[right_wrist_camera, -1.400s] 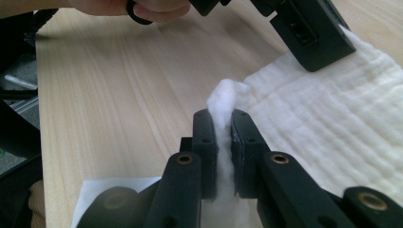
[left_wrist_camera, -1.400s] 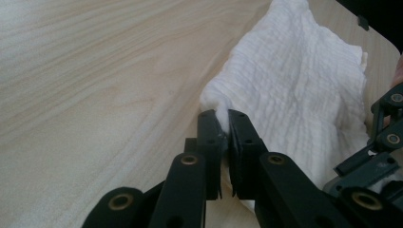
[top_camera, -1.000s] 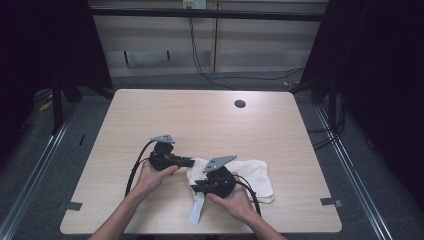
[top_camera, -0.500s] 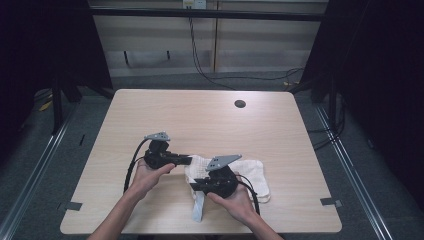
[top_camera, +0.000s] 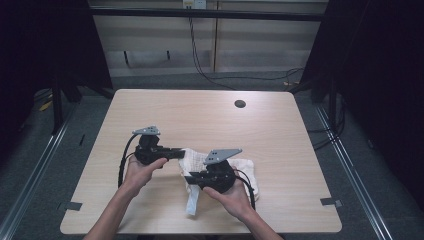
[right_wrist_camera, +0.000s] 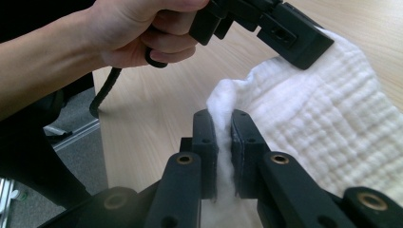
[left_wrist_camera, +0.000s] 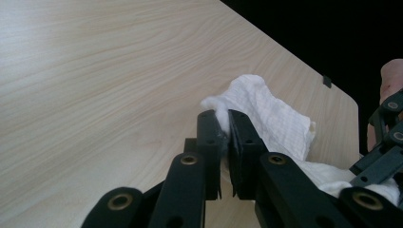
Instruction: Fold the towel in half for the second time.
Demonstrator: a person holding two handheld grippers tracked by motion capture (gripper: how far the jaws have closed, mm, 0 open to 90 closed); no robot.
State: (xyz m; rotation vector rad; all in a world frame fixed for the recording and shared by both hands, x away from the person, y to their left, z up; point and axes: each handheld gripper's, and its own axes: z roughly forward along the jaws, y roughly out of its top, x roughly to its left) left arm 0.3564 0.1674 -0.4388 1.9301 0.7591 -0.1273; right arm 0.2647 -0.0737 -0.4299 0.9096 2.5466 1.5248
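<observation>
Bare forearms, no sleeves. Left gripper (top_camera: 181,154) and right gripper (top_camera: 190,178): black, each topped by a grey three-cornered plate, black cable trailing behind. Brass rivets stud the linkages below the jaws.

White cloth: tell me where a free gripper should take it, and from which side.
Take the white cloth at its loose far-right edge, coming in low from the table's right. That part lies flat and uncovered; the left gripper and right gripper already pinch the left side.

Lab: bare table (top_camera: 200,120), black curtains (top_camera: 380,75), cables (top_camera: 200,55).
</observation>
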